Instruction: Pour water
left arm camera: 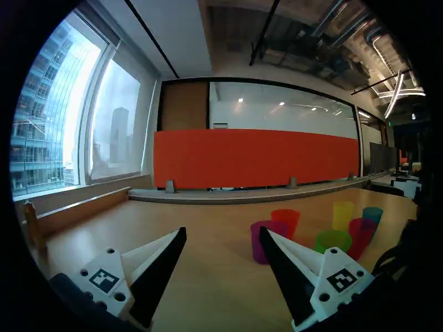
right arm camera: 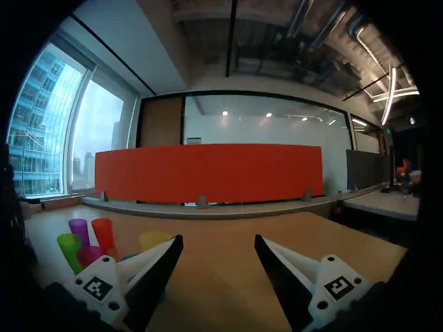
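Several coloured plastic cups stand in a cluster on the wooden table [left arm camera: 210, 276]. In the left gripper view a purple cup [left arm camera: 264, 239], an orange cup [left arm camera: 286, 220], a green cup [left arm camera: 333, 240], a yellow cup [left arm camera: 343, 214], a magenta cup [left arm camera: 361, 235] and a teal cup [left arm camera: 372, 216] sit ahead and to the right of my left gripper [left arm camera: 221, 244], which is open and holds nothing. In the right gripper view the green cup [right arm camera: 69, 250], purple cup [right arm camera: 78, 229], orange cup [right arm camera: 102, 232], magenta cup [right arm camera: 88, 256] and yellow cup [right arm camera: 153, 239] lie left of my open right gripper [right arm camera: 218, 247].
A long orange divider panel [left arm camera: 255, 157] runs along the far edge of the table. Tall windows [left arm camera: 61, 127] fill the left side. More desks [right arm camera: 382, 202] stand to the right. Bare table surface [right arm camera: 221, 276] stretches in front of the right gripper.
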`<act>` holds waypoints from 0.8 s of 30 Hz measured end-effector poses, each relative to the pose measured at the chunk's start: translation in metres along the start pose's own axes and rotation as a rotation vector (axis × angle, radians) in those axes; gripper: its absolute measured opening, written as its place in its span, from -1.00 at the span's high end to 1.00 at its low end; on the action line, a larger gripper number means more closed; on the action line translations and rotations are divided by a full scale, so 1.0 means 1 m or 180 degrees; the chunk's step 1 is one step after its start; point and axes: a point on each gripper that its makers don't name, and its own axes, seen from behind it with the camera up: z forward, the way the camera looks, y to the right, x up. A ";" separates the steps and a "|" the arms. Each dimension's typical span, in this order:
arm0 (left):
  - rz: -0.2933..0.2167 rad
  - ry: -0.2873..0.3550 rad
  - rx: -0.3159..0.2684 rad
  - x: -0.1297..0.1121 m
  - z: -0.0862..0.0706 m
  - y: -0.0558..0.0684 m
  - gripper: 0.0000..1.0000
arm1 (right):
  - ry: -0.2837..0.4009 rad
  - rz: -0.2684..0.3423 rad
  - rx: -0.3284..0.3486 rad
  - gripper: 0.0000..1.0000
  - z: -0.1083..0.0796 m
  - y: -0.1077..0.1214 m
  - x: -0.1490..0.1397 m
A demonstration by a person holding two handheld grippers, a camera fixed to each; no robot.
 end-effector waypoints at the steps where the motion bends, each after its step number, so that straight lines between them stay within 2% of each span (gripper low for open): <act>1: 0.0000 0.0000 0.0000 0.000 0.000 0.000 -0.95 | -0.0007 -0.0005 -0.0004 -1.00 0.000 0.000 -0.001; 11: 0.0000 0.0000 0.0000 0.000 0.000 0.000 -0.95 | -0.0109 -0.0040 -0.0061 -1.00 0.003 0.005 -0.010; 24: 0.0000 0.0000 0.0001 0.000 0.000 -0.001 -0.95 | -0.0117 -0.0035 -0.0039 -1.00 0.003 0.004 -0.011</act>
